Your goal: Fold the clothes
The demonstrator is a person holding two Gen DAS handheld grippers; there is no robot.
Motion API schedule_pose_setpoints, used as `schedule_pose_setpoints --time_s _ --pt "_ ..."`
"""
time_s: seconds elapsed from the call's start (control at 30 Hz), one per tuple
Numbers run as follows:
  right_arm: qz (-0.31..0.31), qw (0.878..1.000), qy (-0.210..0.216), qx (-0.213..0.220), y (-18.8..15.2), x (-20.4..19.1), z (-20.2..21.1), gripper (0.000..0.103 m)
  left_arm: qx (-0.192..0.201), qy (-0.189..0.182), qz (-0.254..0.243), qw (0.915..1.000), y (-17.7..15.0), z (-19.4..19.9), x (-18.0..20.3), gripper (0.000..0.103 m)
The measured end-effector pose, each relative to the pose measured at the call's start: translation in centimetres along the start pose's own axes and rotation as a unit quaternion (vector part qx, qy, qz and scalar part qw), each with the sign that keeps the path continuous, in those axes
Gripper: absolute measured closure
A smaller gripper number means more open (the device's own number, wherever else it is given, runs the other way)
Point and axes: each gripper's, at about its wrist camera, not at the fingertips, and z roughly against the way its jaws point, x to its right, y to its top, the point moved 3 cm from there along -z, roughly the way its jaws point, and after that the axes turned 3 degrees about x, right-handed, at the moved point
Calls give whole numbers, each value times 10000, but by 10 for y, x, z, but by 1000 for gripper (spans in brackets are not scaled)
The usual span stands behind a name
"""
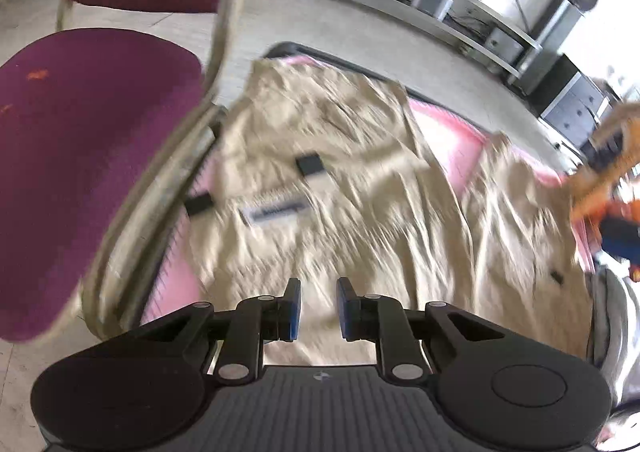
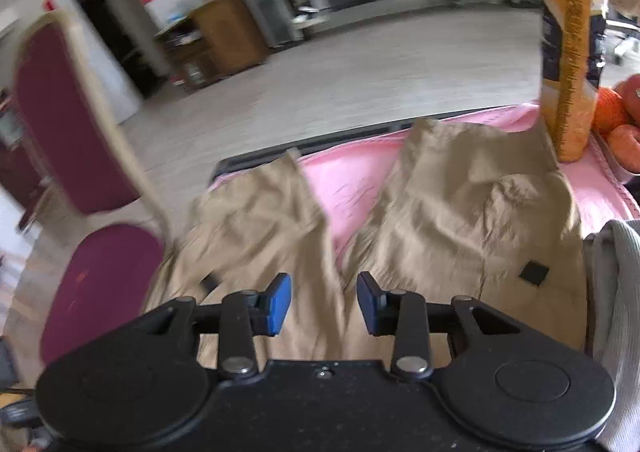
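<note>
Looking down both wrists, I see the khaki trousers (image 2: 460, 212) spread wrinkled on the pink cloth (image 2: 360, 172), legs pointing away from me. My left gripper (image 1: 318, 310) hangs above them, jaws slightly apart and empty. My right gripper (image 2: 324, 302) is parted wider, also holding nothing. A maroon chair (image 1: 80, 172) crowds the table's left edge, an orange bottle (image 2: 570, 52) stands at the far right corner beside some oranges (image 2: 612, 112), and grey fabric (image 2: 616, 312) sits right.
</note>
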Motion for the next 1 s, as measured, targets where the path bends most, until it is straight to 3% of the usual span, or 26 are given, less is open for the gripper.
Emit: schedule_pose_setpoints --time_s 0.2,0.3,0.33,0.43,0.47,0.5,0.53,0.57,0.6,0.63,0.73,0.8,0.83,0.87,0.9,1.0 --pt "221 9994 119 244 -30 -10 -36 73 -45 286 176 9994 -12 -32 -3 91" --pt "19 9986 522 -44 -43 -13 -76 74 -151 343 347 9987 -10 -40 -15 91" --pt "-107 9961 825 -278 -48 -15 -89 74 -183 323 401 9985 -9 -42 -19 90" --pt "-420 9805 1621 -1026 -65 -19 -126 74 -447 783 443 9949 -14 -55 -32 91" --pt "-498 9738 1829 -1259 -71 -19 -138 73 -502 901 497 9934 -16 -59 -37 90" --pt "-576 9659 2036 -1490 -77 -20 -150 73 -553 1015 543 9918 -17 -63 -41 84" --pt "-653 9571 2239 -1720 -83 -21 -162 73 -553 1076 475 9915 -17 -63 -41 85" --pt "-751 9571 2213 -1710 -83 -13 -169 76 -552 1133 413 9912 -17 -63 -41 85" --pt "-855 9597 2120 -1632 -82 -4 -174 91 -545 1125 446 9912 -17 -62 -42 86" --pt "-959 9621 2027 -1552 -81 6 -179 95 -549 1121 456 9911 -17 -62 -43 86" --pt "-2063 9674 1312 -663 -64 66 -170 101 -547 1147 419 9910 -17 -61 -42 86" --pt "-2366 9665 909 -408 -55 87 -149 98 -536 1205 291 9908 -16 -64 -39 86" --pt "-2487 9655 713 -305 -51 97 -138 92 -514 1233 202 9908 -17 -64 -37 87" --pt "-2606 9639 517 -201 -47 106 -127 79 -492 1260 113 9908 -17 -64 -34 87" --pt "-2467 9684 356 -103 -41 108 -108 74 -468 1284 28 9906 -18 -64 -32 87" --pt "-2118 9751 648 56 -29 101 -46 74 -245 1218 -60 9922 -21 -50 -27 87"
